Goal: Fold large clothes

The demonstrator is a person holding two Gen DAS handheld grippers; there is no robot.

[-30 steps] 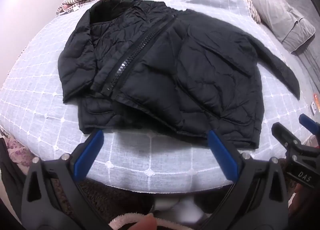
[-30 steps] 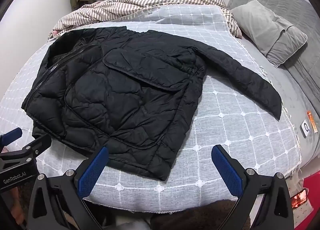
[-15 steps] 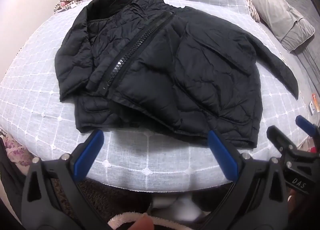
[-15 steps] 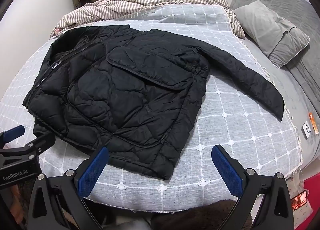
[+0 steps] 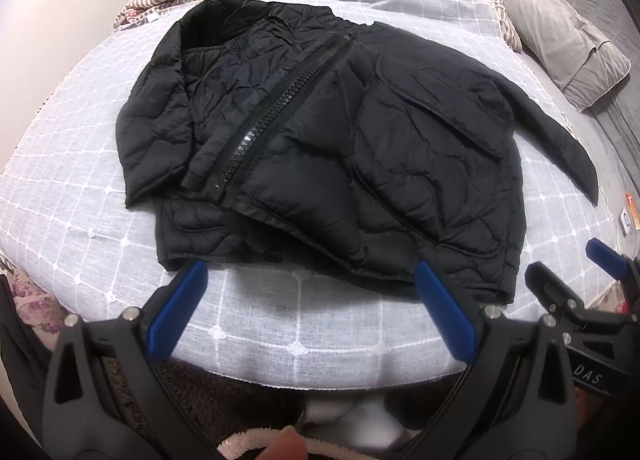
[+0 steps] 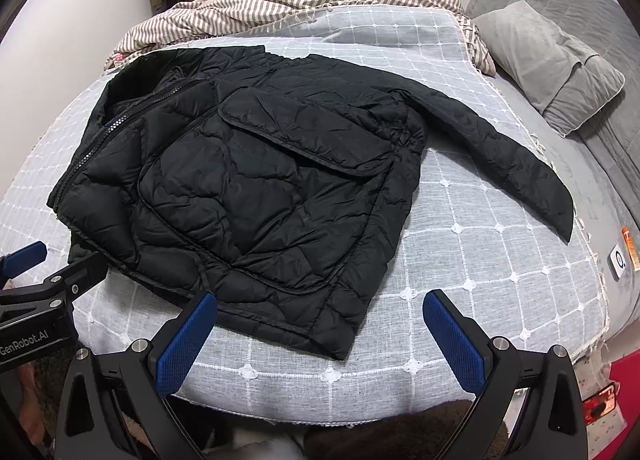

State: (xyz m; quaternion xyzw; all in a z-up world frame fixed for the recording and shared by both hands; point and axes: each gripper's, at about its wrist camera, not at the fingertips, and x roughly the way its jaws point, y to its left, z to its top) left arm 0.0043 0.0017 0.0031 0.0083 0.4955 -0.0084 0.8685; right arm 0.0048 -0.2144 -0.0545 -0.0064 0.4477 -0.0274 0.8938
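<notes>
Black quilted jacket (image 5: 328,148) sprawls before my spread-apart left gripper (image 5: 312,308) and right gripper (image 6: 320,336); slippery padding may slide from a shallow pinch.

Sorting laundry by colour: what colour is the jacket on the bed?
Black all over, zipper included; the jacket shows best in the right wrist view.

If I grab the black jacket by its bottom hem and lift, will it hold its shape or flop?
The black jacket looks puffy and quilted, so it is probably light and will likely drape and sag rather than hold flat. Its shell looks smooth with some sheen, so it may slip between the fingers. The outstretched sleeve would probably dangle.
</notes>
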